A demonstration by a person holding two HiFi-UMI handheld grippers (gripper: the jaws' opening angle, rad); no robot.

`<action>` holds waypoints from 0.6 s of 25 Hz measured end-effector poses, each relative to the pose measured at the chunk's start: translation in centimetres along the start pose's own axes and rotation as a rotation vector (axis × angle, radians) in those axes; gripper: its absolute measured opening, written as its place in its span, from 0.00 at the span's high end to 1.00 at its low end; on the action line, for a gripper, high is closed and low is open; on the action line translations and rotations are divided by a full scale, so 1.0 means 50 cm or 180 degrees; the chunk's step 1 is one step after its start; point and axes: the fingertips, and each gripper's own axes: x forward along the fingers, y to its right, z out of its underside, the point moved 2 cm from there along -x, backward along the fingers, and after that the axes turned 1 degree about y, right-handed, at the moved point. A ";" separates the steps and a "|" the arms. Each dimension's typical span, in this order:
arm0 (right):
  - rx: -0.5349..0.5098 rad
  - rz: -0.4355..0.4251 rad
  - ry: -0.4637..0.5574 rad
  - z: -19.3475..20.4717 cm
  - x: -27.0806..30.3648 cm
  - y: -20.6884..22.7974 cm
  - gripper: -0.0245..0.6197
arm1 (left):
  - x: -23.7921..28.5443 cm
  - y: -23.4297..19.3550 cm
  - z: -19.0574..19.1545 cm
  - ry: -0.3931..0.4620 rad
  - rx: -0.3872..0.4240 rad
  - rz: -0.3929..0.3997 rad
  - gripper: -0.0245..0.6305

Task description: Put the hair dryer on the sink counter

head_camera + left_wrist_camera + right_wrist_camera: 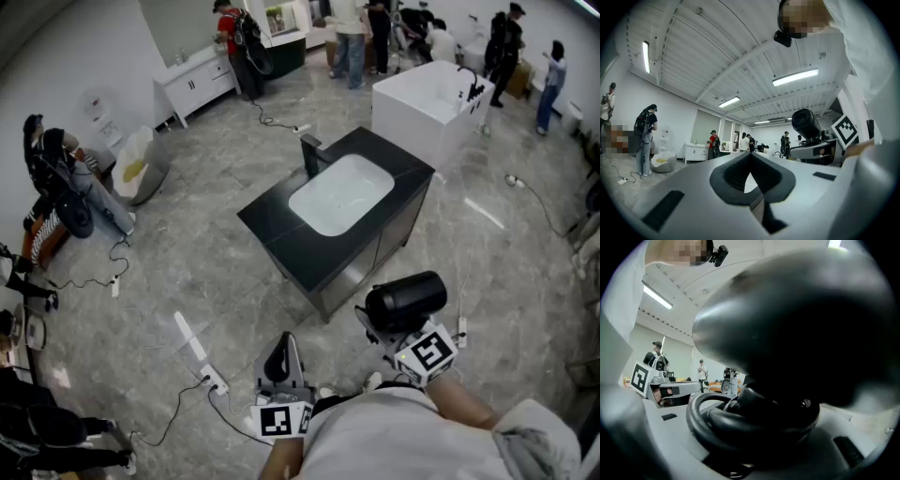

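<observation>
1. Clamped in the right gripper (pixel 394 328) (pixel 754 427): a glossy black, barrel-bodied plastic hair dryer (pixel 405 298) (pixel 797 324), carried in the air and resting on no surface.
2. Fingers of that gripper set wide and pressed on the dryer's lower part from both sides. Dark barrel directly above them, filling most of the right gripper view.
3. Low between those same fingers: the dryer's thick black rubber cord (pixel 717 423), wound into a loop and touching the dryer's base.
4. Left gripper (pixel 281 349) (pixel 750 154) closed tip to tip, with nothing between the fingers. Only a small chink of light lower down between the dark pads.
5. Off to the right of the left fingers, at about their level, in the left gripper view: the same dryer (pixel 806 124), apart from them.
6. Ahead of both pairs of fingers and well apart from them: a black-topped, dark-fronted cabinet sink counter (pixel 281 234), with a white rounded-rectangle basin (pixel 339 194) sunk into it and a squared black faucet (pixel 310 153) at the basin's far side.
7. Farther ahead, beyond the counter: a white rectangular bathtub (pixel 422 98).
8. Below the fingers: a grey marbled tile floor (pixel 187 272), with a white power strip (pixel 216 382) and its cable lying to the left of the left fingers.
</observation>
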 end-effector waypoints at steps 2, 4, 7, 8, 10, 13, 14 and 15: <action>0.0005 -0.0013 -0.0014 0.001 0.001 0.000 0.62 | 0.003 0.000 0.002 -0.0010 -0.0006 0.0000 0.96; 0.0011 -0.0028 -0.0016 0.003 0.001 0.000 0.62 | 0.004 0.001 0.002 -0.0006 -0.0003 -0.0003 0.96; -0.0004 -0.0051 0.0003 0.005 0.002 0.001 0.62 | 0.003 0.004 0.006 -0.0019 -0.0011 -0.0011 0.96; 0.0005 -0.0054 -0.0004 0.005 0.001 0.002 0.62 | 0.003 0.004 0.007 -0.0022 -0.0012 -0.0018 0.96; 0.0028 -0.0063 -0.0012 0.005 0.001 0.002 0.62 | 0.002 0.005 0.005 -0.0022 -0.0005 -0.0031 0.96; 0.0030 -0.0085 -0.0001 0.004 0.000 0.004 0.62 | 0.003 0.009 0.003 -0.0012 0.0003 -0.0038 0.96; 0.0032 -0.0092 0.0001 0.004 0.000 0.004 0.62 | 0.003 0.011 0.003 -0.0016 0.0005 -0.0040 0.96; 0.0031 -0.0101 0.0004 0.005 -0.001 0.005 0.62 | 0.004 0.013 0.004 -0.0023 0.0007 -0.0041 0.96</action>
